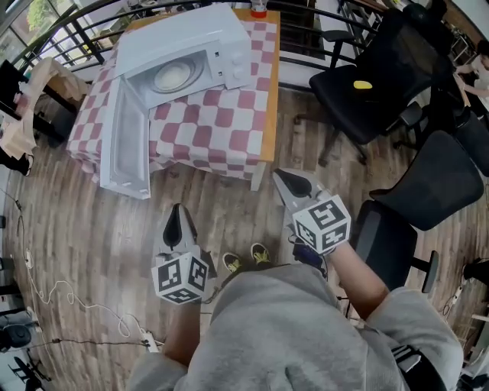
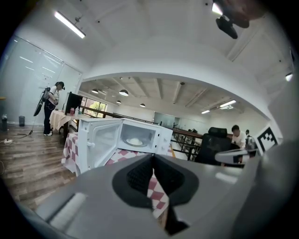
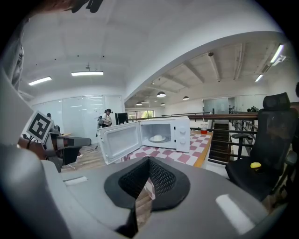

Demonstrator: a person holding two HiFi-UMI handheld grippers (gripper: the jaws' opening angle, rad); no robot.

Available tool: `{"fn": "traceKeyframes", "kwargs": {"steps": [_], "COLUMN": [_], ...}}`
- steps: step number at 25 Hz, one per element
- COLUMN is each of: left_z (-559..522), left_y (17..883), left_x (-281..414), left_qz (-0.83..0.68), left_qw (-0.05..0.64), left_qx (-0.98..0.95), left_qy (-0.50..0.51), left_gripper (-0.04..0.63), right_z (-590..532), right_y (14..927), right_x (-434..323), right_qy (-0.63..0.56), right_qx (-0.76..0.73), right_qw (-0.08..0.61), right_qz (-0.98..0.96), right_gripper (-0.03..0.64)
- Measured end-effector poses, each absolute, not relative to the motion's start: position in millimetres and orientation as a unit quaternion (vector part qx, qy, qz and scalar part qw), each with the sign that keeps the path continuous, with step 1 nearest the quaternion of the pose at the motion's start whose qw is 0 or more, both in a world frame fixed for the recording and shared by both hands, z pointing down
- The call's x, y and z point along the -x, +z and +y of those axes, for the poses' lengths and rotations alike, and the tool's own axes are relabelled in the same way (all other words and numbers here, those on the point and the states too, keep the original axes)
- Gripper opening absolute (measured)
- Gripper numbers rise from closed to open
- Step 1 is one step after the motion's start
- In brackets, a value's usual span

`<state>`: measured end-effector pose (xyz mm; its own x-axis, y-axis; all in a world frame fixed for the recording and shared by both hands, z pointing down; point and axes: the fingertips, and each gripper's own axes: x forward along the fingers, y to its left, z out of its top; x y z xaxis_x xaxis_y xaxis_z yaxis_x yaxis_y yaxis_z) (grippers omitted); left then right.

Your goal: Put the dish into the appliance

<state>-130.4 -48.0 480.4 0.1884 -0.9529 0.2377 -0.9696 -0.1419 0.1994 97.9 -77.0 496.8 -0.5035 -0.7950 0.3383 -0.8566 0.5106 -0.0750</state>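
Observation:
A white microwave stands on a red-and-white checked table with its door swung wide open to the left. A pale dish sits inside on the turntable. It also shows in the left gripper view as a dish and in the right gripper view as a dish. Both grippers hang over the wooden floor, well short of the table. My left gripper is shut and holds nothing, and so is my right gripper. Each points toward the microwave.
Black office chairs stand to the right, one with a small yellow thing on its seat. A red cup sits at the table's far edge. A black railing runs behind the table. White cables lie on the floor at left.

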Motion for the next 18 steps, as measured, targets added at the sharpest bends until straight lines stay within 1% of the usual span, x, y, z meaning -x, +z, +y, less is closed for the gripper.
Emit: {"fn": "traceKeyframes", "kwargs": {"steps": [8, 18], "left_z": [-34.2, -40.9], "left_y": [480.7, 478.8], "left_x": [149.3, 151.0], "left_qz": [-0.625, -0.615], "left_qw": [0.162, 0.173], "left_qx": [-0.763, -0.769], "left_qy": [0.024, 0.019], "left_gripper": [0.012, 0.012], "right_z": [-64.5, -74.7], "right_y": [498.9, 498.2], "right_x": [-63.7, -58.0], "right_qy": [0.117, 0.113], "right_qx": [-0.475, -0.481], "right_qw": [0.138, 0.134], "right_qz": [-0.861, -0.859], "right_gripper": [0.0, 0.0]}}
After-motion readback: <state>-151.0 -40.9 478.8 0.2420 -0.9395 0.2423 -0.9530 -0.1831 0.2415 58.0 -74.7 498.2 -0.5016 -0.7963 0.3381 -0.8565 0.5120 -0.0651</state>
